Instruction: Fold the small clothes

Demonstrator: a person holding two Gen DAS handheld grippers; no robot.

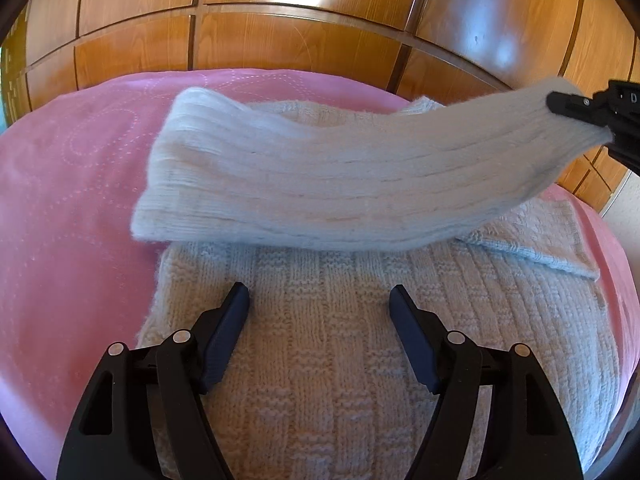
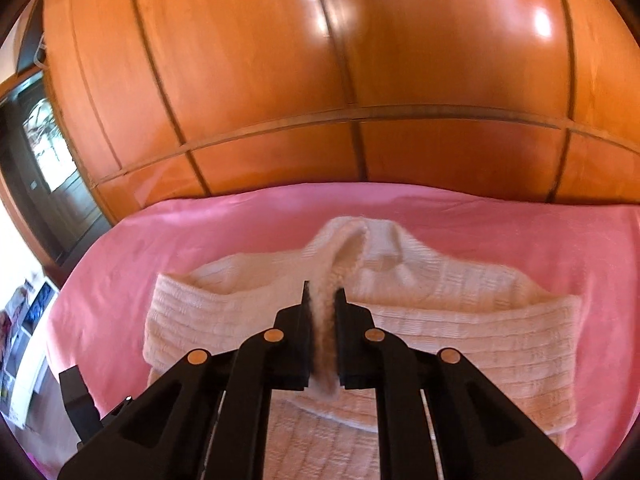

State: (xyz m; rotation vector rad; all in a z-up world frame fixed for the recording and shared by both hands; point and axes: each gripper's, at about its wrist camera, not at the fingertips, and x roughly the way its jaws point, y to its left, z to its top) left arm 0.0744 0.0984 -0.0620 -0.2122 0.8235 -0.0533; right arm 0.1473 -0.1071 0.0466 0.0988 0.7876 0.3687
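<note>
Two grippers are at work, and I take them from the left. My left gripper [image 1: 320, 308] hangs with its jaws wide and nothing between them, low over the lower body of the cream knitted sweater [image 1: 340, 360], which lies flat on the pink bedspread [image 1: 72, 200] in front of the wooden wardrobe [image 1: 300, 40]. Just beyond those open jaws the sleeve [image 1: 320, 184] crosses from left to right: its left end rests on the sweater's body, while its right end rises clear of the bed toward the right edge of the left wrist view. There my right gripper [image 2: 323, 300] has its jaws pinched tight on the fuzzy cuff, which shows as a thin strip of knit between the pads.

So the sleeve's long axis runs across the garment, roughly square to the way my left jaws point, with the held end on the right and high. I judge that the next move belongs to the right hand: carry the cuff over the body toward the left, laying the sleeve flat. My left jaws are nearer the hem and could pin the body if it slides.
</note>
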